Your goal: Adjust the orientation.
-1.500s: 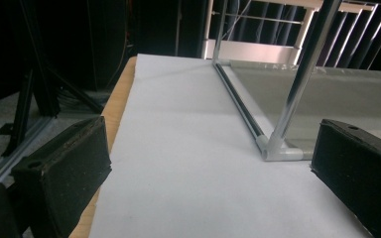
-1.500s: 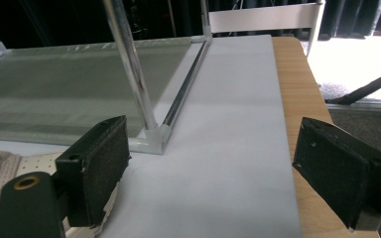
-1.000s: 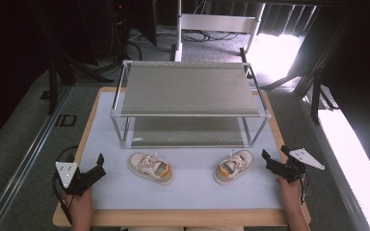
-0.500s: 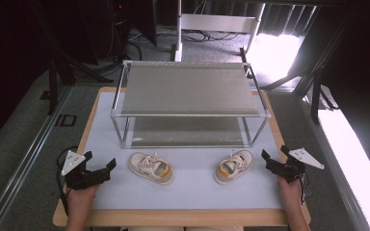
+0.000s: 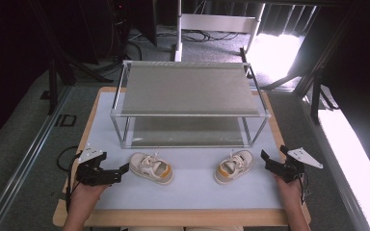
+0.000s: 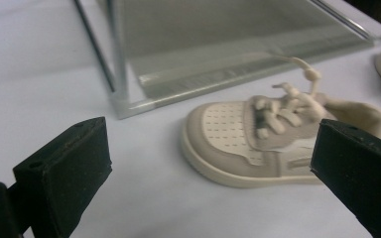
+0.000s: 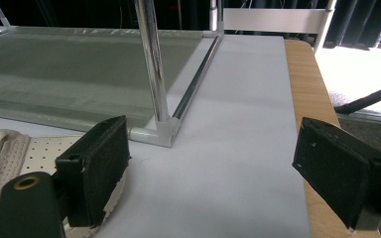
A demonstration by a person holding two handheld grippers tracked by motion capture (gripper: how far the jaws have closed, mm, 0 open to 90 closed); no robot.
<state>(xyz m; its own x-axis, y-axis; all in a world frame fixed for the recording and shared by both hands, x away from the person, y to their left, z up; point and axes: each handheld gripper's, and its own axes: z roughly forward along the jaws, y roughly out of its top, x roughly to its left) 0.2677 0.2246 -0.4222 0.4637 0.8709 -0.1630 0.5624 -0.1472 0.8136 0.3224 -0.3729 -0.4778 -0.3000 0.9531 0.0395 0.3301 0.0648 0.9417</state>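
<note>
Well, the biggest thing on the table [image 5: 101, 192] is the two-tier metal shelf rack [image 5: 188, 89], standing on the white mat toward the far side, both tiers bare. In front of it, on the mat, lie two small cream sneakers well apart: the left sneaker [image 5: 151, 167], toe toward the left gripper [image 5: 118, 173], and the right sneaker [image 5: 234, 166], near the right gripper [image 5: 270, 163].

I'd judge these shoes light and soft: padded collar, floppy laces, a rubbery sole that gives the only stiffness. Squeezed across the upper, one would simply fold; the firmer hold looks to be across the sole and sidewall at midfoot, or on the heel collar. The loose laces could snag on a jaw.

The left gripper's jaws stand wide apart, aimed at the left sneaker but not touching it. The right gripper's jaws are apart too, holding nothing.

The left gripper view gives what the high view cannot: the perforated toe cap, the knotted lace ends [image 6: 307, 74], and the rack's corner post [image 6: 119, 54] just behind the toe. The right gripper view shows the right sneaker's perforated toe [image 7: 54, 148] just beside one jaw, and the rack's front corner foot [image 7: 161, 131] close ahead.
</note>
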